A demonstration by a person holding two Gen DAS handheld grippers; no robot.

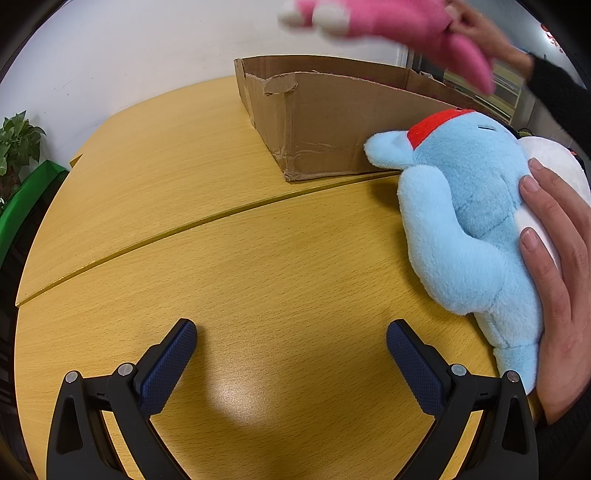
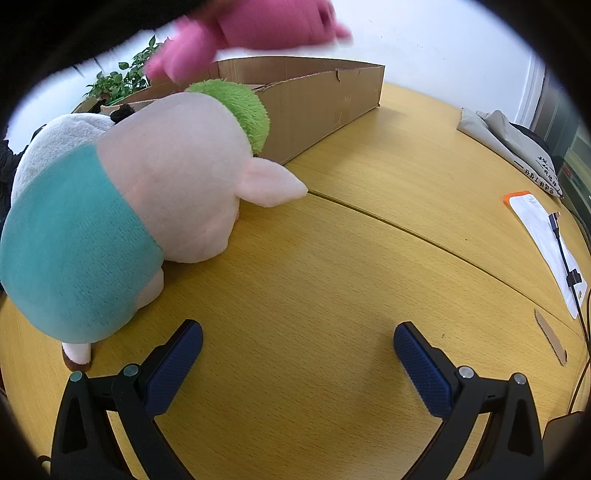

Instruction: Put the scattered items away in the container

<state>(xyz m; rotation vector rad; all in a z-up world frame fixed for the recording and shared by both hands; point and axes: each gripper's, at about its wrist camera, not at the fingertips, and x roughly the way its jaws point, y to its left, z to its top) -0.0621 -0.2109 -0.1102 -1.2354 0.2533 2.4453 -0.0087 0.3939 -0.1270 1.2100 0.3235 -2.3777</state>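
Office-type room indicated: curved wood-laminate meeting surface made of joined sections, plain white wall, potted plant, papers and a cable left at the edge.

L gripper hovering low, jaws gaping wide, nothing btwn pads. R gripper same: jaws spread wide, empty. Bare hand at R edge of L view, fingers lying flat, extended. 2nd hand up top, blurred, dark sleeve.
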